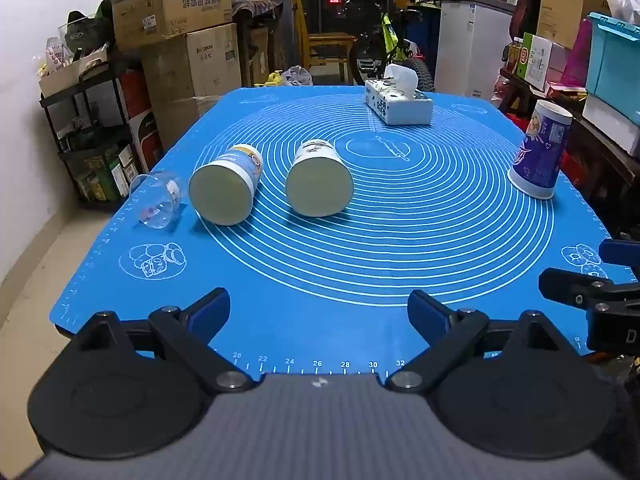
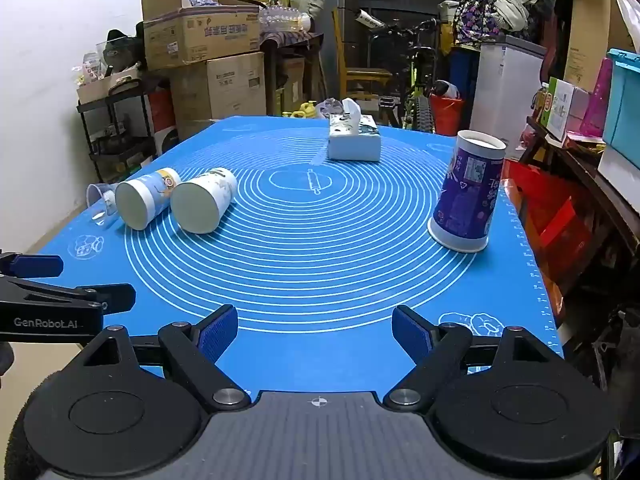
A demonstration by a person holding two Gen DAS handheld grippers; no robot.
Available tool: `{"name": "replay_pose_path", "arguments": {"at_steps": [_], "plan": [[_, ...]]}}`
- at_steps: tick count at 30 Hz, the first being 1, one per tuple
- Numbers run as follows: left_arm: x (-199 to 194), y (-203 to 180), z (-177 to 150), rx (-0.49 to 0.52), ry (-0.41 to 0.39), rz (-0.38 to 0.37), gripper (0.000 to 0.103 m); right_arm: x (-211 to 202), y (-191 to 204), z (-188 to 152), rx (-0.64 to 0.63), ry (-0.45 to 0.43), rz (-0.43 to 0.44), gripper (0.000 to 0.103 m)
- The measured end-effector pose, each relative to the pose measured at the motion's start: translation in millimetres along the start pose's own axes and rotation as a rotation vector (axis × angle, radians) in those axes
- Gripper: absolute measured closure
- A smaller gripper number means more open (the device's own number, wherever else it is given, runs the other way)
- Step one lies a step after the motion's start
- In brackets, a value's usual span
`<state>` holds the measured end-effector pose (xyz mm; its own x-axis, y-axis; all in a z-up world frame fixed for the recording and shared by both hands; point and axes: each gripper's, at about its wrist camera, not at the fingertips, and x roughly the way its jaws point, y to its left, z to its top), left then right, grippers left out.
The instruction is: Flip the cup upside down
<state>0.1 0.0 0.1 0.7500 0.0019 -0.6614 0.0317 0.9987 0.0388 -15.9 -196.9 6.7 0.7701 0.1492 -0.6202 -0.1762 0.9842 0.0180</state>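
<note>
On the blue mat (image 1: 320,272) two paper cups lie on their sides with open mouths facing me: a blue-and-yellow one (image 1: 226,184) and a white one (image 1: 318,180). A clear plastic cup (image 1: 158,200) lies on its side at the left edge. A purple paper cup (image 1: 540,152) stands upside down at the right. They also show in the right wrist view: blue-and-yellow cup (image 2: 146,198), white cup (image 2: 204,204), clear cup (image 2: 100,200), purple cup (image 2: 466,192). My left gripper (image 1: 320,314) and right gripper (image 2: 316,330) are open and empty near the front edge.
A tissue box (image 1: 398,102) sits at the mat's far side, also in the right wrist view (image 2: 354,140). Stacked cardboard boxes (image 1: 176,20), a black shelf (image 1: 92,128), a bicycle (image 1: 384,44) and a teal bin (image 1: 616,64) surround the table.
</note>
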Motion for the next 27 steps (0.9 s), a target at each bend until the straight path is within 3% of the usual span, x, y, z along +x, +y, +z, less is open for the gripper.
{"name": "replay_pose_path", "arguments": {"at_steps": [27], "plan": [[4.0, -2.4, 0.2, 0.013, 0.003, 0.001, 0.008, 0.4, 0.6, -0.6, -0.018, 0.013, -0.011, 0.017]]}}
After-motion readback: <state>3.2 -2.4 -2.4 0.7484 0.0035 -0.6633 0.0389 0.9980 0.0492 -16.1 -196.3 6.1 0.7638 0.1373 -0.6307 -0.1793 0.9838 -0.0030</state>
